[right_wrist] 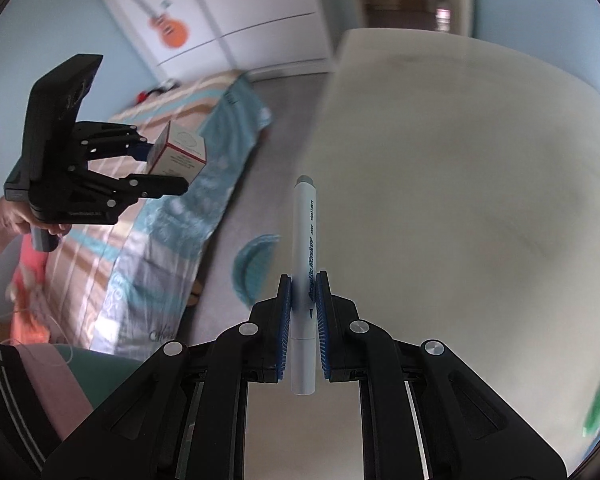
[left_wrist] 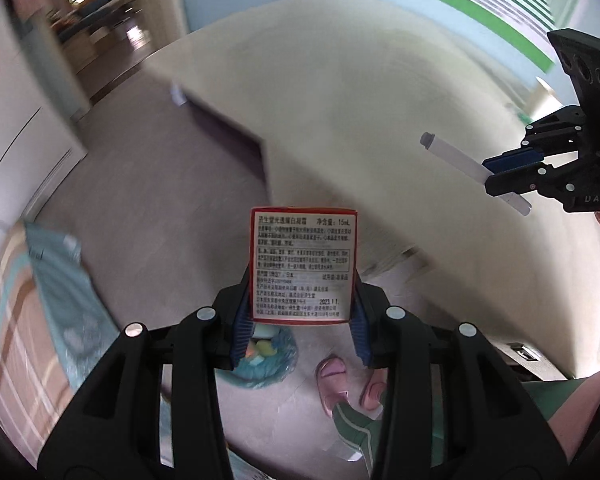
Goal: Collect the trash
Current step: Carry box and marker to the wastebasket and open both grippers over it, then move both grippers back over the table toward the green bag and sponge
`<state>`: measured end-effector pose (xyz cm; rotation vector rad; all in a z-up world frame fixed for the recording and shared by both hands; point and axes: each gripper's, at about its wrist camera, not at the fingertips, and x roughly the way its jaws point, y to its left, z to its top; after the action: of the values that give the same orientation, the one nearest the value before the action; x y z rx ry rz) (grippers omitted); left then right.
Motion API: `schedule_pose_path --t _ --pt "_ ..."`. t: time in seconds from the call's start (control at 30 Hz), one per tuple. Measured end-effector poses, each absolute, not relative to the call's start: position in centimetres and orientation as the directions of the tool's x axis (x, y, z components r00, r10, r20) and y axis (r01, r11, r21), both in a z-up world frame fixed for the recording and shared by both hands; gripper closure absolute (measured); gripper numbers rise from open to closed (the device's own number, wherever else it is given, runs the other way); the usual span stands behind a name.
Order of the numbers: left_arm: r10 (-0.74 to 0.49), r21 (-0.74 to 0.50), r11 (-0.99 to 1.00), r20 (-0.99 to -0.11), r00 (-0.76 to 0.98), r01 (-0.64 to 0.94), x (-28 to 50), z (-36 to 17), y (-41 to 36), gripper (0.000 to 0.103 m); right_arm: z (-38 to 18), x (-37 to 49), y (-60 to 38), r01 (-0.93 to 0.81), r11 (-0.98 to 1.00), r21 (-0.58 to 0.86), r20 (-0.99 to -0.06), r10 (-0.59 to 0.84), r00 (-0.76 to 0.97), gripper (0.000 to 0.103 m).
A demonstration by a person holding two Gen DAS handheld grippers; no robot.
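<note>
Presently we find the left hand-held gripper (left_wrist: 300, 320) clamped on a small red-edged carton (left_wrist: 303, 266) and the right hand-held gripper (right_wrist: 303, 320) clamped on a white marker (right_wrist: 305, 264), both items in mid-frame. We judge carrying underway; next comes release over the teal bin (left_wrist: 266, 354) at lower centre.

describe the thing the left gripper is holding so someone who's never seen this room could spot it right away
Past the edge of the pale table, the left gripper hangs over the grey floor, shut on a small carton. It is a white, red-edged box with dense printed text on one face. The right gripper holds only a slim white marker.
</note>
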<state>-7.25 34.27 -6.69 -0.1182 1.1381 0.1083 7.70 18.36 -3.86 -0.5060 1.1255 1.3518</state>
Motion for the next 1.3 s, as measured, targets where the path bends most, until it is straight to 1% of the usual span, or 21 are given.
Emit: schedule_pose_path --t 0.2,0.37,0.57,0.77,0.83,0.9,0.93,0.97,1.0,1.03,1.3 --pt "0.056 -0.059 0.958 -0.921 0.386 -0.279 -12.2 -8.2 37.7 0.065 -3.9 4.8 24.4 -0.941 0.078 0.331 -0.849 0.461 -0.260 0.090" --pt "0.056 -0.083 0.924 -0.936 0.347 -0.373 -15.6 -10.8 40.6 0.065 -5.4 1.7 29.5 -0.933 -0.001 0.359 -0.851 0.411 -0.328 0.089" --pt "0.019 -0.120 0.891 -0.954 0.300 -0.438 -17.7 -14.6 43.4 0.065 -9.9 -1.1 35.3 -0.900 0.029 0.434 -0.858 0.316 -0.404 0.089" --pt "-0.030 -0.148 0.870 -0.968 0.249 -0.470 -18.2 -18.3 45.9 0.065 -13.6 -3.4 38.7 -0.891 0.064 0.450 -0.875 0.231 -0.426 0.089" --pt "-0.036 -0.146 0.873 -0.971 0.237 -0.465 -17.9 -19.2 46.3 0.065 -14.5 -4.0 39.4 -0.888 0.076 0.454 -0.876 0.221 -0.429 0.089" --pt "-0.037 -0.141 0.875 -0.973 0.226 -0.463 -17.6 -20.0 46.8 0.063 -15.3 -4.1 40.1 -0.884 0.088 0.460 -0.874 0.217 -0.434 0.087" --pt "-0.038 -0.135 0.873 -0.977 0.211 -0.469 -17.4 -20.4 47.1 0.051 -15.7 -4.1 40.5 -0.885 0.103 0.454 -0.879 0.213 -0.427 0.086" --pt "-0.043 -0.132 0.869 -0.980 0.193 -0.477 -17.1 -20.8 47.3 0.033 -16.0 -3.9 40.7 -0.883 0.116 0.454 -0.880 0.211 -0.425 0.075" --pt "-0.029 -0.119 0.866 -0.981 0.191 -0.485 -16.9 -20.9 47.5 0.031 -16.1 -3.5 40.9 -0.881 0.142 0.451 -0.882 0.223 -0.415 0.058" --pt "-0.021 -0.114 0.868 -0.981 0.193 -0.484 -16.8 -21.0 47.7 0.031 -16.0 -3.4 41.0 -0.881 0.152 0.448 -0.882 0.234 -0.408 0.055" --pt "-0.022 -0.096 0.887 -0.986 0.167 -0.451 -16.9 -20.7 48.0 0.031 -13.1 -1.0 40.4 -0.883 0.161 0.441 -0.875 0.294 -0.384 0.055"
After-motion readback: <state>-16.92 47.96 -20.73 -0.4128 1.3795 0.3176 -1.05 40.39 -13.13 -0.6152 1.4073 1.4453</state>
